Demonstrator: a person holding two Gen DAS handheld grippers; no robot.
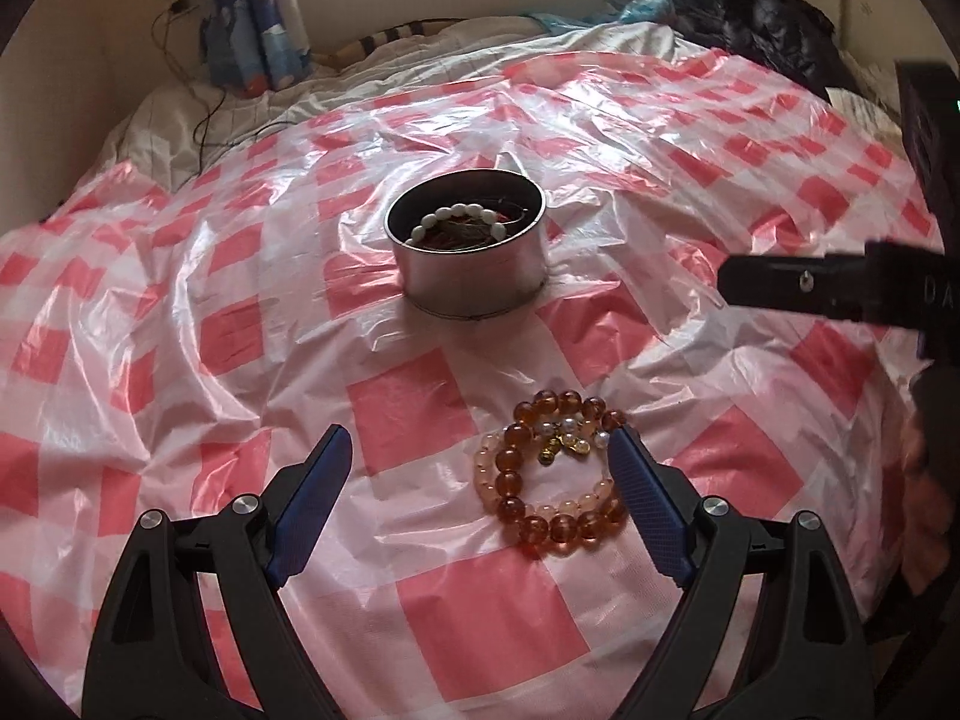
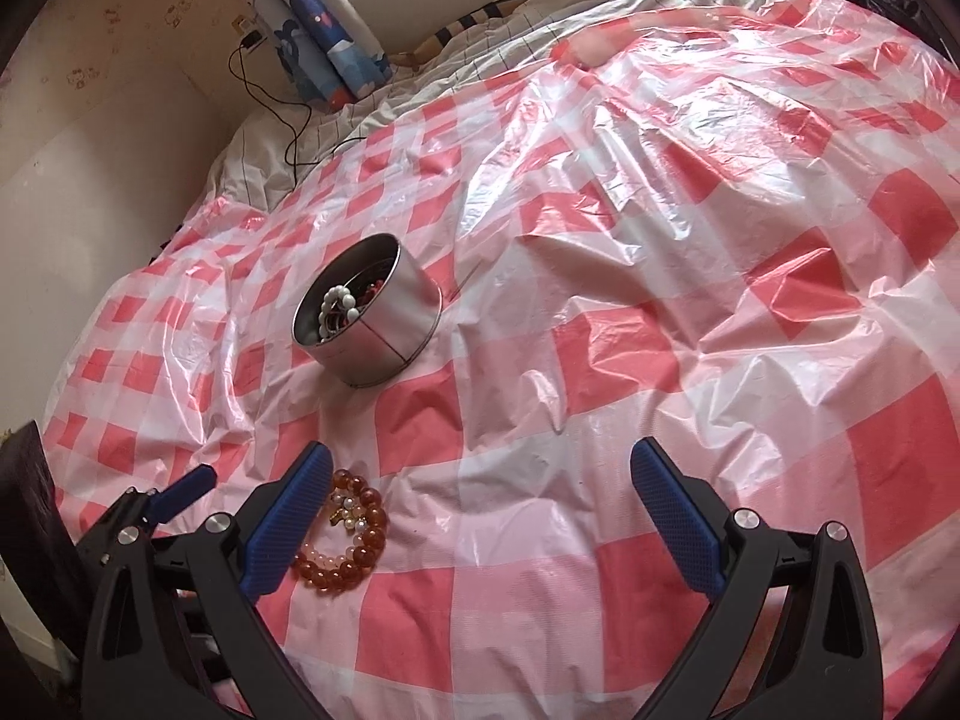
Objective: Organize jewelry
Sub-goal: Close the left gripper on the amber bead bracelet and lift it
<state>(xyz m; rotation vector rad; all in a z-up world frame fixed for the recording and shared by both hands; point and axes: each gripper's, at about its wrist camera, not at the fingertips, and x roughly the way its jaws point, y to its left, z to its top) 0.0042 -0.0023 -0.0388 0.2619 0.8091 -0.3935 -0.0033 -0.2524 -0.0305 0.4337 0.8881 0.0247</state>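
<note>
Right, amber bead bracelets (image 1: 555, 474) lying low and right of centre in the left wrist view, on the red-and-white checked plastic sheet (image 1: 420, 408) spread over the bed. Looks like a small heap: dark amber beads, paler peach beads, a few pearl beads and a gold charm in the middle; exact count of strands hard to call.

Left gripper (image 1: 480, 495) with jaws spread wide, nothing between the pads; right-hand pad just beside the heap's right edge, maybe touching, can't confirm. Right gripper (image 2: 480, 519) also wide open and empty, bracelets at lower left in its view, partly behind its left pad.

Round metal tin (image 1: 467, 252) upper centre, well apart from the heap, already holding a white bead bracelet (image 1: 456, 221) and some dark red pieces.

Handling, judged: light, hard glassy beads, so slippery and prone to rolling out of a pinch. Probably on elastic, so limp; will drape and swing once lifted. Not especially fragile. Sheet thin and crinkly, likely to snag if jaws dig in.

Best hold: across the overlapped strands near the charm, squeezing beads sideways, not on a single bead.
</note>
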